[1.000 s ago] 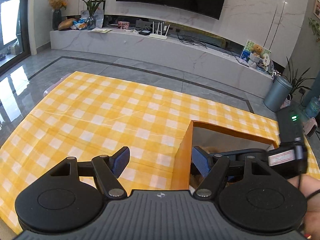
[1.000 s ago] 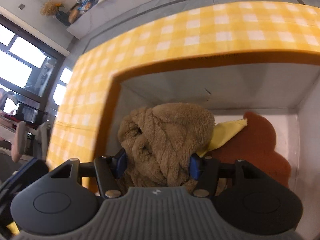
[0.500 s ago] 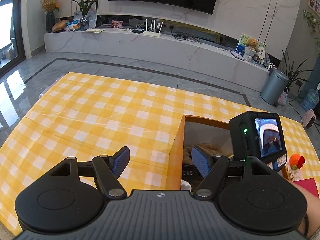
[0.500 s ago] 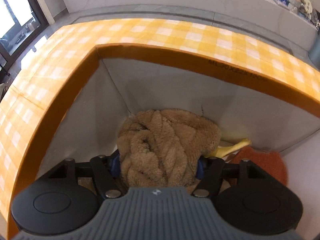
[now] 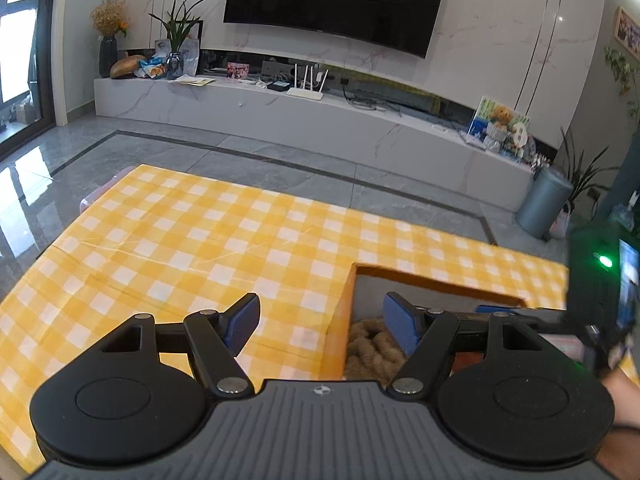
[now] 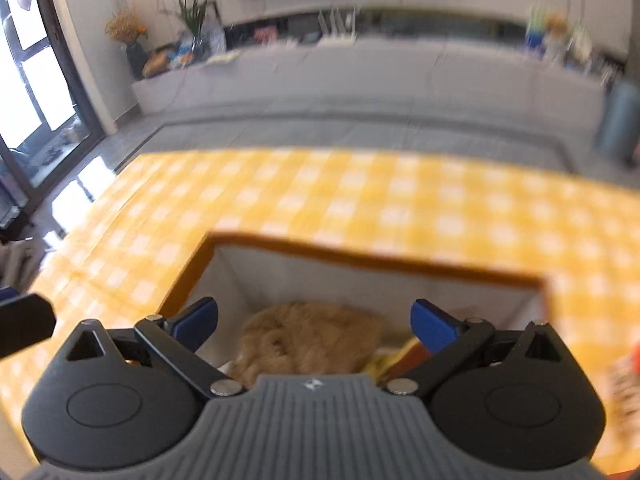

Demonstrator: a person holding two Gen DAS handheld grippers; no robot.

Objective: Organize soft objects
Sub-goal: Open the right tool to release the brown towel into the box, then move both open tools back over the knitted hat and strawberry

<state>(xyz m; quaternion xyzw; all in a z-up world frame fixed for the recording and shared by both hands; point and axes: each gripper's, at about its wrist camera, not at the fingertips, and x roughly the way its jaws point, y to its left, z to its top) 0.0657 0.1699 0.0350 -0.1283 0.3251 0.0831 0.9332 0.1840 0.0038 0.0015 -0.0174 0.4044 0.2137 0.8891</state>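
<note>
A brown fluffy soft item (image 6: 312,336) lies inside the orange-rimmed storage box (image 6: 360,258) with grey inner walls, beside a yellow cloth (image 6: 394,358). My right gripper (image 6: 314,322) is open and empty, raised above the box with the fluffy item below its spread fingers. My left gripper (image 5: 320,320) is open and empty, low over the yellow checked tablecloth (image 5: 200,248) at the box's left wall. The fluffy item also shows in the left wrist view (image 5: 372,350), inside the box (image 5: 436,276). The right gripper's body (image 5: 600,280) shows at the right edge there.
The table's far edge drops to a grey tiled floor (image 5: 280,160). A small orange thing (image 6: 636,354) sits at the right edge of the table. A grey bin (image 5: 544,200) and a long TV bench (image 5: 320,120) stand beyond.
My right gripper has opened, let go of the brown fluffy item in the box, and lifted up and back. My left gripper has stayed open, shifting only slightly.
</note>
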